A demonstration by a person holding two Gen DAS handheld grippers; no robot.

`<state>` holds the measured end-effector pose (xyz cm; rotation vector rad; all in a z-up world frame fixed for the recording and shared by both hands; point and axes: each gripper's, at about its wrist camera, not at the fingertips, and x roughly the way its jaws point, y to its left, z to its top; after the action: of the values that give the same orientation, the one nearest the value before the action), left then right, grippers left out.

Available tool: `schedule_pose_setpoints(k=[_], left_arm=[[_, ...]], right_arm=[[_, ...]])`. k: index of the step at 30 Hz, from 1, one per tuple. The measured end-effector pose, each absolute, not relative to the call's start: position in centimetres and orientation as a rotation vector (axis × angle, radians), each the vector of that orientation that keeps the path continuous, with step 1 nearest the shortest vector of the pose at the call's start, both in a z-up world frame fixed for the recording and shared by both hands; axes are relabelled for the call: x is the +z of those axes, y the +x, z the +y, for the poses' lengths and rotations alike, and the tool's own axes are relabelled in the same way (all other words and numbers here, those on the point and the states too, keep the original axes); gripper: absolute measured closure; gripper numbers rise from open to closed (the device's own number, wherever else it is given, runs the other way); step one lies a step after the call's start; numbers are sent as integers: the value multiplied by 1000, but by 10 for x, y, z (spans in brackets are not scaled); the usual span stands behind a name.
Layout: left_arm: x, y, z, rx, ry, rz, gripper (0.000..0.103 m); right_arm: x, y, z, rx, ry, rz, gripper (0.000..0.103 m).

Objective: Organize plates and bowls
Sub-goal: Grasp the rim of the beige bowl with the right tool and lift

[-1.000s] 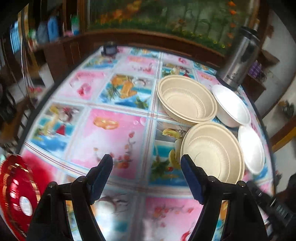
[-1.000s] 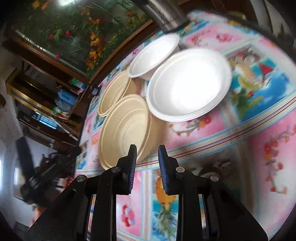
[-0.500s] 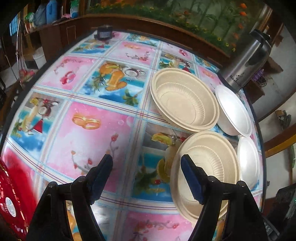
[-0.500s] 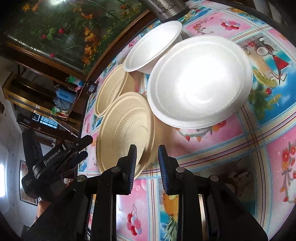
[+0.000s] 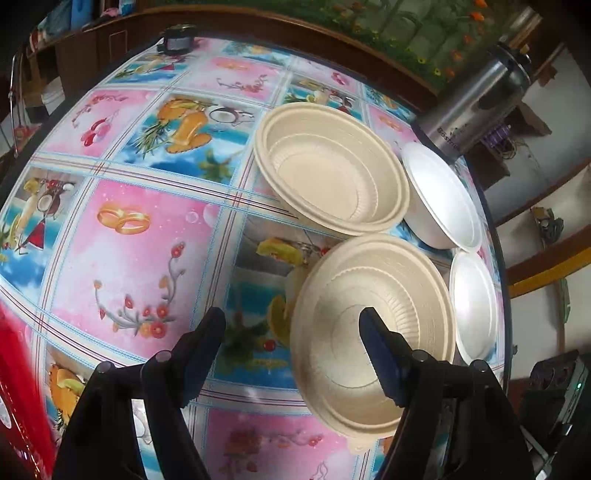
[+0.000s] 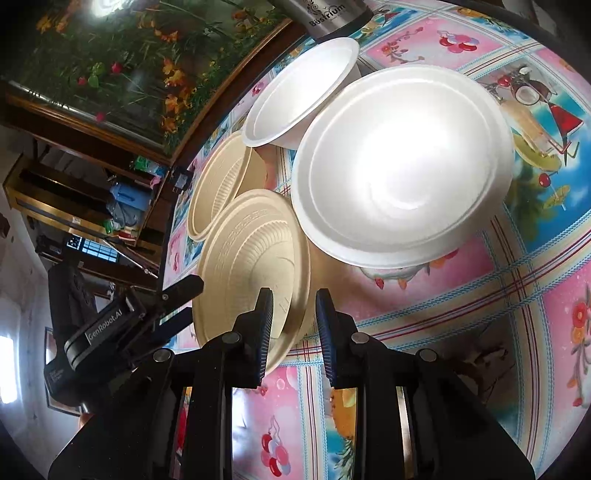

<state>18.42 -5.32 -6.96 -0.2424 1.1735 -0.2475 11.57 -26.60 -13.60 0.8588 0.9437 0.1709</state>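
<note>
Two beige bowls and two white ones sit together on the patterned table. The near beige bowl (image 5: 373,325) (image 6: 255,266) lies closest to both grippers. The far beige bowl (image 5: 332,170) (image 6: 218,184) sits behind it. A white bowl (image 5: 439,195) (image 6: 299,88) and a wide white plate (image 5: 474,306) (image 6: 402,166) lie to the right. My left gripper (image 5: 291,332) is open, its jaws straddling the near beige bowl's left rim. My right gripper (image 6: 293,314) is narrowly open, its jaws on either side of that bowl's right rim.
A steel thermos (image 5: 476,92) (image 6: 325,14) stands at the table's far right edge. A red plate (image 5: 14,387) lies at the left. The left gripper's body (image 6: 110,325) shows in the right wrist view. Wooden cabinets (image 5: 92,40) line the far side.
Both grippers have moved closer to the near beige bowl; the left one now straddles its left rim and the right one its right rim. Jaw openings look unchanged.
</note>
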Motion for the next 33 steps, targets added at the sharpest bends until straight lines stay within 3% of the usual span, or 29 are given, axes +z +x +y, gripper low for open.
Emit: schedule_pose_setpoints(k=[1,5,8,14,16,18,33], left_arm=[[-69,183,-55,-248,-233,1167,30],[-68,182,-56,-250,-215,1154,52],[-70,182,-57,-245,-203,1152,57],[-71,181,-58,-251,-194,1142,80],[-72,180,-58,-260,-197,1143,89],[-74,180,-59,-268,-193,1146,94],[-60,148,-34,-260,-197,1092,94]], right_arm=[[-137,116,-266,173,863,946,80],[-140,118,-264,173,880,954,79],[-141,118,-265,166,891,950,79],[-140,118,-264,117,880,922,80],[-141,117,-262,107,859,922,89],[-140,118,-261,106,843,924,90],[-116,99,-235,113,719,903,91]])
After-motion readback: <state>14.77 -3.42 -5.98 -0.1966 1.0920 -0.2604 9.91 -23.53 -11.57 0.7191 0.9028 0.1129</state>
